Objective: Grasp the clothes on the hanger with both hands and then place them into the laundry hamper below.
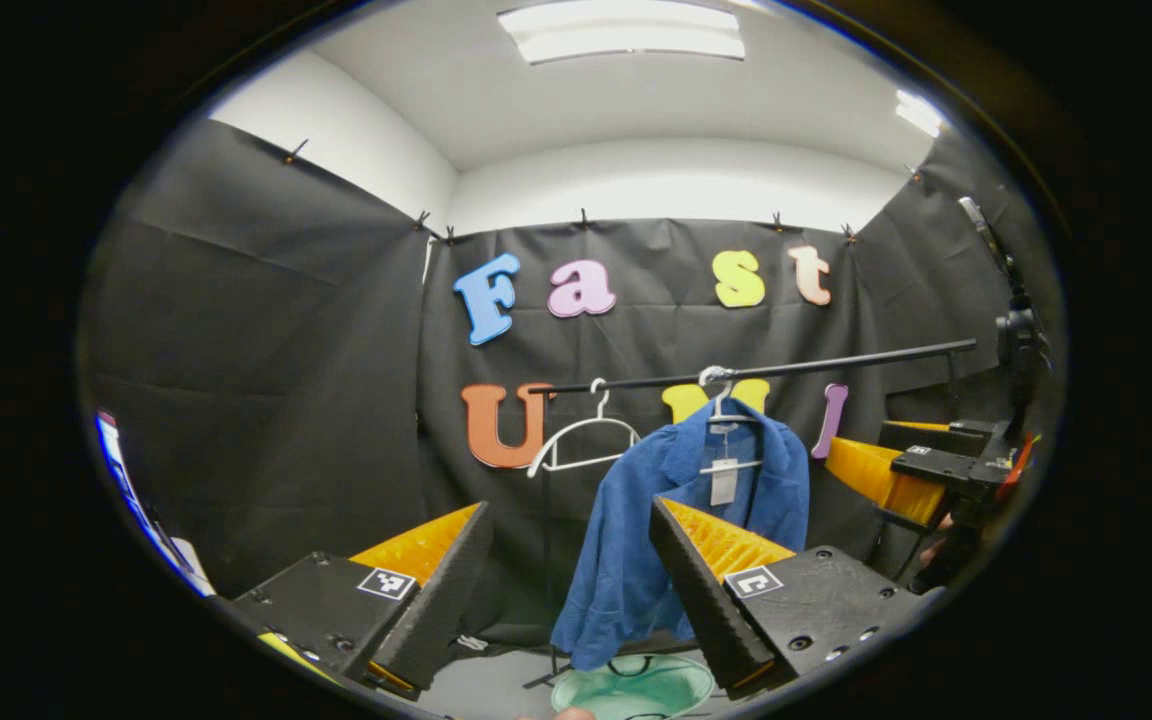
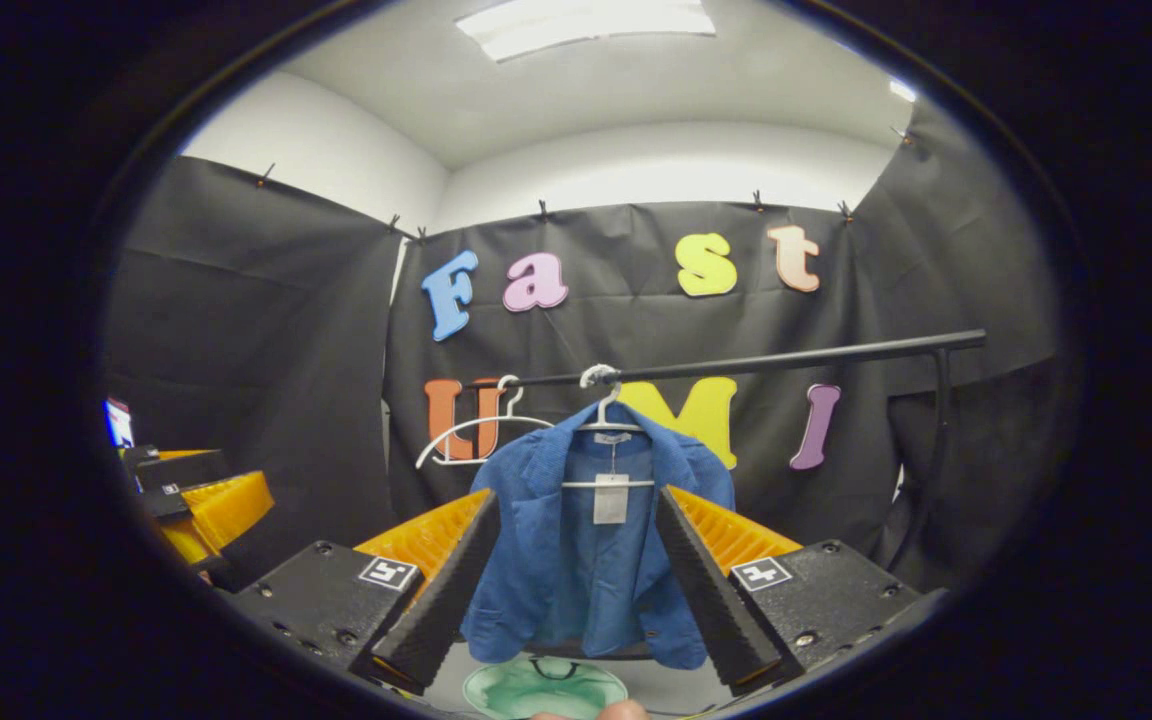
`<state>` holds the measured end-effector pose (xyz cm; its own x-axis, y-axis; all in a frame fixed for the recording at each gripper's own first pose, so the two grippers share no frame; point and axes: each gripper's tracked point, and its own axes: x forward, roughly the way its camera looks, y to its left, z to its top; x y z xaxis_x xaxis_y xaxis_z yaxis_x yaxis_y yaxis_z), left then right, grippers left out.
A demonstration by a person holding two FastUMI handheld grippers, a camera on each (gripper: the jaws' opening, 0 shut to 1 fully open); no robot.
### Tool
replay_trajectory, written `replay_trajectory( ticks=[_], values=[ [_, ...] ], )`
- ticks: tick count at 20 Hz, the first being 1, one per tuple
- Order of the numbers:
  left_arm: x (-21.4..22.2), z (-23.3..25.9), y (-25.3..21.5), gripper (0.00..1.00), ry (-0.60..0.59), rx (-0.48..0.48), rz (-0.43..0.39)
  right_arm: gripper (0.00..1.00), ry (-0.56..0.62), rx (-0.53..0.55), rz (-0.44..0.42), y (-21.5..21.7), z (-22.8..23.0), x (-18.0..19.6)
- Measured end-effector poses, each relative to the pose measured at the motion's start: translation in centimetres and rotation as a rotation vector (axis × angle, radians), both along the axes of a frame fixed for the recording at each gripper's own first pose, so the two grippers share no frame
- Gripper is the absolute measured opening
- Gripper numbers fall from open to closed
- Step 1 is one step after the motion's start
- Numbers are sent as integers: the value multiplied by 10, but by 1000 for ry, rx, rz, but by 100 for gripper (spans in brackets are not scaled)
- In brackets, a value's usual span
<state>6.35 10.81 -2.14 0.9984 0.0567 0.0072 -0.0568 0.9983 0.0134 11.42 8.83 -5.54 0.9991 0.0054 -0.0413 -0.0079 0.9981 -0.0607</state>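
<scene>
A blue jacket (image 1: 681, 520) (image 2: 576, 560) hangs on a white hanger (image 2: 608, 420) from a black rail (image 1: 786, 368) (image 2: 756, 360). A paper tag dangles at its collar. Below it stands a pale green laundry hamper (image 1: 633, 685) (image 2: 544, 688), seen from above. My left gripper (image 1: 568, 520) is open, some way short of the jacket, with the garment toward its right finger. My right gripper (image 2: 576, 505) is open too, the jacket framed between its fingers but farther off. The right gripper (image 1: 896, 470) also shows at the right edge of the left gripper view, and the left gripper (image 2: 201, 505) at the left edge of the right gripper view.
An empty white hanger (image 1: 584, 440) (image 2: 471, 432) hangs on the rail left of the jacket. The rail's upright post (image 2: 936, 440) stands at the right. A camera stand (image 1: 1016, 330) rises at the far right of the left gripper view.
</scene>
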Motion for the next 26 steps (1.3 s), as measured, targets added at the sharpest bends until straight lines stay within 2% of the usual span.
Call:
replay_trajectory(
  ticks=[1,4,9,10,12,14,18,24,26],
  values=[
    [4,-4,1,100,7,3,-11,100,8,0,-13,0,-6,5],
    [27,-19,-1,100,29,1,-41,99,44,-13,-57,-7,-24,25],
    [77,-48,-37,100,57,-3,-82,99,107,-28,-77,-41,-61,80],
    [90,-52,-47,92,49,-9,-86,100,118,-20,-84,-52,-68,94],
    [117,-65,-68,100,55,-21,-93,99,148,-15,-92,-75,-84,123],
    [146,-76,-86,100,56,-24,-102,99,167,-17,-106,-97,-95,151],
    [196,-107,-106,100,115,-32,-88,99,208,-6,-132,-127,-119,200],
    [249,-127,-124,97,142,-6,-68,99,261,-22,-157,-143,-148,254],
    [267,-137,-128,100,159,-1,-57,99,272,-14,-172,-149,-153,265]
  ],
)
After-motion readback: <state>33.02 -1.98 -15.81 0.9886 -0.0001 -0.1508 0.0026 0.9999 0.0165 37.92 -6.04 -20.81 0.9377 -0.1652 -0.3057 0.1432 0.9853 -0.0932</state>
